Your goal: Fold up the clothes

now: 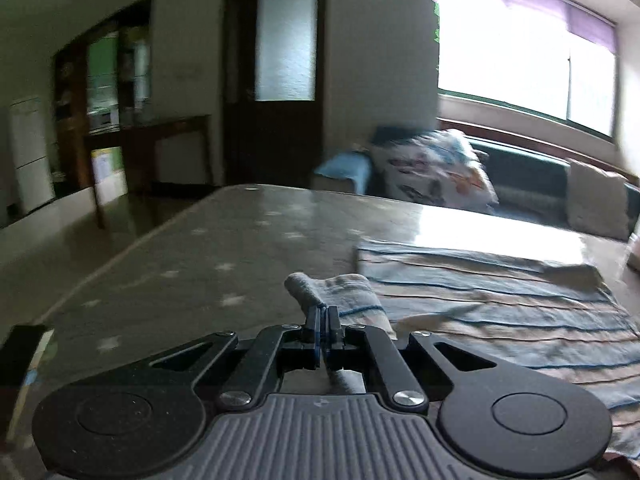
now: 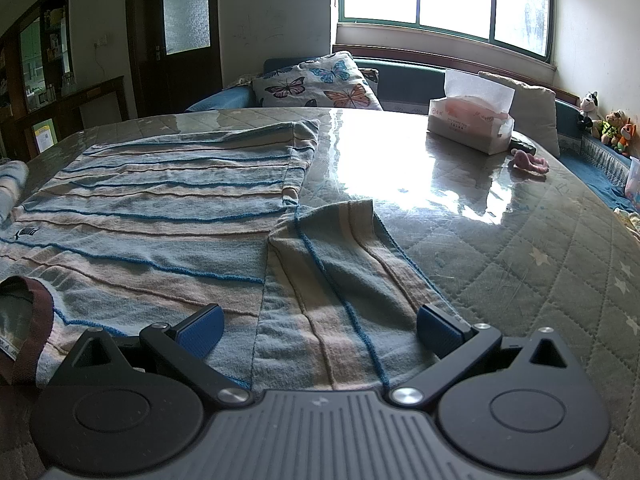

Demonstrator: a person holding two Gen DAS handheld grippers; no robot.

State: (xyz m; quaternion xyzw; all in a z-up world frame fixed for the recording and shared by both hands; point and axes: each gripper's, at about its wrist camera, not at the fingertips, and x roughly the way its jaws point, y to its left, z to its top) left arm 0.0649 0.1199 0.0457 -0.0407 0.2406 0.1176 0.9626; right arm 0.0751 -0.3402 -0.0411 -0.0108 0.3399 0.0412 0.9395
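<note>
1. The left tool (image 1: 323, 322) was clenched on the left sleeve (image 1: 340, 292) of the striped shirt (image 2: 160, 208).
2. The shirt lay flat on the tabletop (image 2: 500, 248).
3. The right tool (image 2: 318, 332) stood released over the sleeve at 6 o'clock (image 2: 340, 276).

Legible markings: one brand mark only.
A dark PUMA wordmark with leaping-cat logo sits on the striped shirt (image 2: 160, 208) near its left edge; print on the tissue box (image 2: 466, 130) is too small to read.

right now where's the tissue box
In the right wrist view, the tissue box stands on the far right of the table, near a grey cushion and a small pink thing.
</note>
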